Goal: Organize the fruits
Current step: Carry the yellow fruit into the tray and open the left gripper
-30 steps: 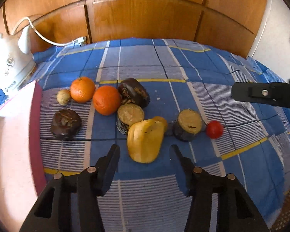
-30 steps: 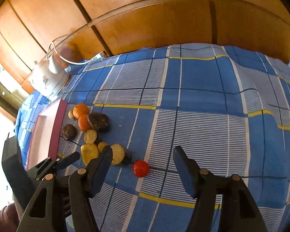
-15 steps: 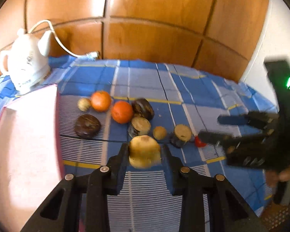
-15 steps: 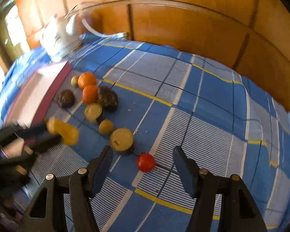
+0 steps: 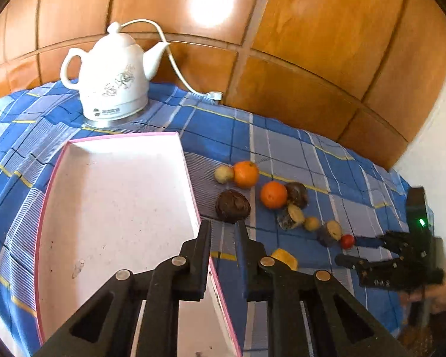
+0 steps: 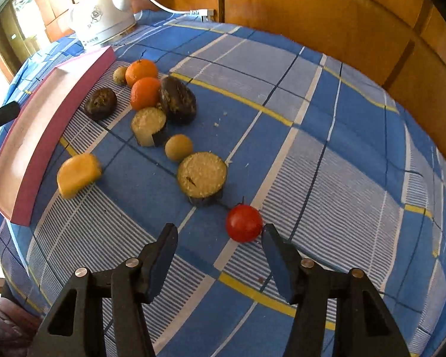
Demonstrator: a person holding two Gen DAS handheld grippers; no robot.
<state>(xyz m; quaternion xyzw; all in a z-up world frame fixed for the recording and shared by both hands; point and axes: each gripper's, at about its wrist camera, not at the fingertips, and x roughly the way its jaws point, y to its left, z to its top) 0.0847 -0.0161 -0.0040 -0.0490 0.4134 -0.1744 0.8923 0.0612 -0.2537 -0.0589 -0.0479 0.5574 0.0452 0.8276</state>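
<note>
My left tool (image 5: 223,232) hangs over the pink tray's (image 5: 190,166) right edge, fingers nearly together with nothing between them; the yellow fruit (image 6: 78,174) lies on the blue checked cloth (image 6: 327,136) just beside the tray; my right tool (image 6: 218,239) gapes wide, its right finger touching the red tomato (image 6: 243,222).

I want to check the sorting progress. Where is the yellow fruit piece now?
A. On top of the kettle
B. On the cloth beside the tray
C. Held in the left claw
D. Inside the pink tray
B: the yellow piece lies on the cloth just outside the tray wall; the left claw holds nothing.
</note>
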